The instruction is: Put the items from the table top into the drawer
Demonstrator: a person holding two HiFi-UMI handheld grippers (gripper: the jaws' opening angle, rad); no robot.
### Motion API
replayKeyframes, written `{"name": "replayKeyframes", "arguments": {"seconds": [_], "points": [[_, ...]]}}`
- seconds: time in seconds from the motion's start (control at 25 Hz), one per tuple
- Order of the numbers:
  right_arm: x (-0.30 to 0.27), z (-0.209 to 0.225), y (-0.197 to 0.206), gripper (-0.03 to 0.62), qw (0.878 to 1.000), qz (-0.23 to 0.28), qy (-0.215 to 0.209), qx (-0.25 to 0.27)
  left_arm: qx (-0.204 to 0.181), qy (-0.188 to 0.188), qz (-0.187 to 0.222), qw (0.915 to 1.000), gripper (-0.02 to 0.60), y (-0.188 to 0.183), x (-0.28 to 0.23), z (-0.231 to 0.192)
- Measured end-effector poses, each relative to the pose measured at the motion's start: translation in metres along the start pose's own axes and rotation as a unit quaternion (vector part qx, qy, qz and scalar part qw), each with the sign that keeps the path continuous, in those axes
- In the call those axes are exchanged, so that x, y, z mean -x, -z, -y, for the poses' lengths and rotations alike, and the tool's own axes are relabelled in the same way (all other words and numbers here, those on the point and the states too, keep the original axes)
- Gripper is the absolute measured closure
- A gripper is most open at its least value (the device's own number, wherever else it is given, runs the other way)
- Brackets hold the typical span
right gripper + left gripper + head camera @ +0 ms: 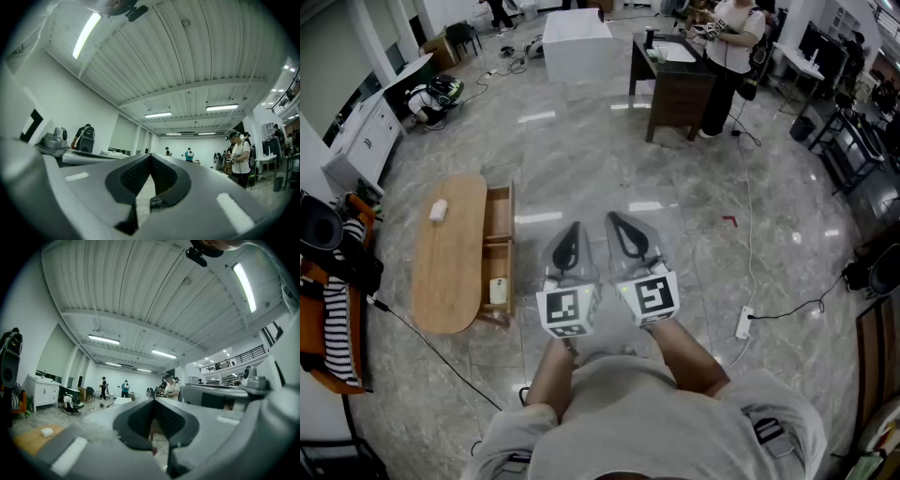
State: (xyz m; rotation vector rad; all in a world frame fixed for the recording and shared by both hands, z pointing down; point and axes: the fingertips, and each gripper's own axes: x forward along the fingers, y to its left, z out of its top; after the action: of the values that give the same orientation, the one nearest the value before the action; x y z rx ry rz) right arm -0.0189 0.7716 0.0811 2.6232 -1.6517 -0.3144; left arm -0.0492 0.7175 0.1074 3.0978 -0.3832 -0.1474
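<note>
Apparently one white item [498, 292] already lies in the open drawer [500, 220], a second white item [439, 210] remains on the table [455, 272] at ten o'clock, and the left gripper [576, 228] and right gripper [612, 218] are closed and empty.

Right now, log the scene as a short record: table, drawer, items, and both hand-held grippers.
table: oval wooden table, to the person's left
drawer: drawer open on the table's side
on table top: one small white item
in drawer: one white object
left hand-held gripper: shut, empty, over the floor
right hand-held gripper: shut, empty, over the floor
</note>
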Motion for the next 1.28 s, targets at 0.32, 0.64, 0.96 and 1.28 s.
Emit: {"name": "replayKeyframes", "arguments": {"seconds": [0.32,0.64,0.96,1.28], "points": [[0.007,0.011,0.008,0.588,1.0,-0.001,-0.03,-0.008,-0.001,-0.032,-0.001,0.9995,0.561,0.006,-0.001,0.012],[0.005,0.014,0.027,0.588,0.997,0.014,-0.064,-0.035,-0.022,-0.09,-0.015,0.9956,0.561,0.019,0.01,0.005],[-0.049,-0.011,0.045,0.586,0.991,-0.003,-0.117,-0.059,-0.002,-0.153,-0.034,0.9876,0.561,0.026,0.005,-0.055],[-0.151,-0.037,0.076,0.588,0.988,-0.034,-0.139,-0.059,0.002,-0.166,-0.06,0.9843,0.561,0.05,-0.043,-0.149]]}}
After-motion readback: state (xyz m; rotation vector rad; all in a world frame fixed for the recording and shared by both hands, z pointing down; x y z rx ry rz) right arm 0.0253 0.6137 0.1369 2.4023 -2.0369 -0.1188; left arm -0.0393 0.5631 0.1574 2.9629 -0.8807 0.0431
